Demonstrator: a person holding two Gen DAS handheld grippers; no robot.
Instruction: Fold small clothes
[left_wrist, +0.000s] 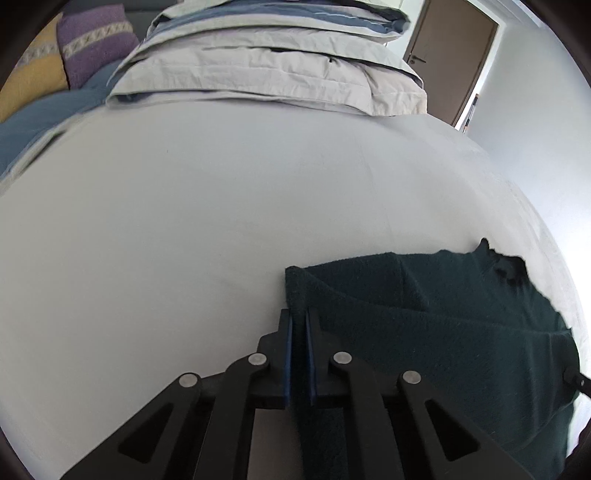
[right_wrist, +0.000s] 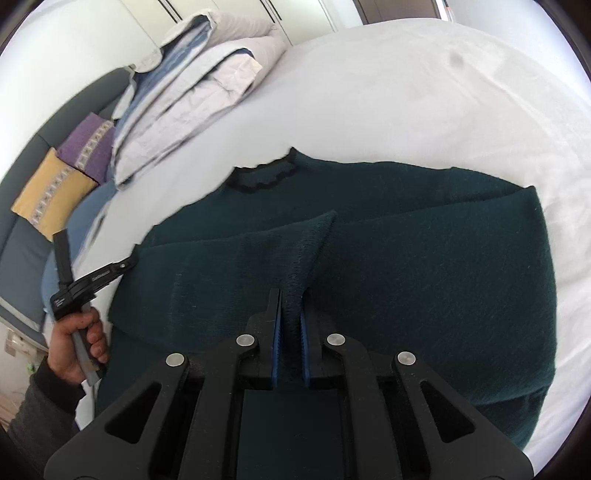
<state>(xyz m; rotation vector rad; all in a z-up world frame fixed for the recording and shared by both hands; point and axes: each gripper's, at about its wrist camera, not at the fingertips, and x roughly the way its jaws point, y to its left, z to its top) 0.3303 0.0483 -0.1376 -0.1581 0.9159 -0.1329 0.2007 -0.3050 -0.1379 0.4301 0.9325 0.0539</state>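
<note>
Dark green sweater (right_wrist: 406, 258) spread flat on the white bed (right_wrist: 424, 92), collar toward the stacked pillows (right_wrist: 192, 85). Left tongs (left_wrist: 299, 317) clenched on a fold at the sweater's edge. Right tongs (right_wrist: 291, 295) clenched on a raised fold near the sweater's middle. Hand (right_wrist: 74, 347) gripping the left tool's handle.

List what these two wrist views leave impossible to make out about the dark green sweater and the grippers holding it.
- Sweater, left wrist view: its right part is cut off by the fisheye rim.
- Sweater hem, right wrist view: hidden under the right gripper.
- Left gripper fingertips: fabric covers them.
- Lettering on the left gripper, right wrist view: too small.
</note>
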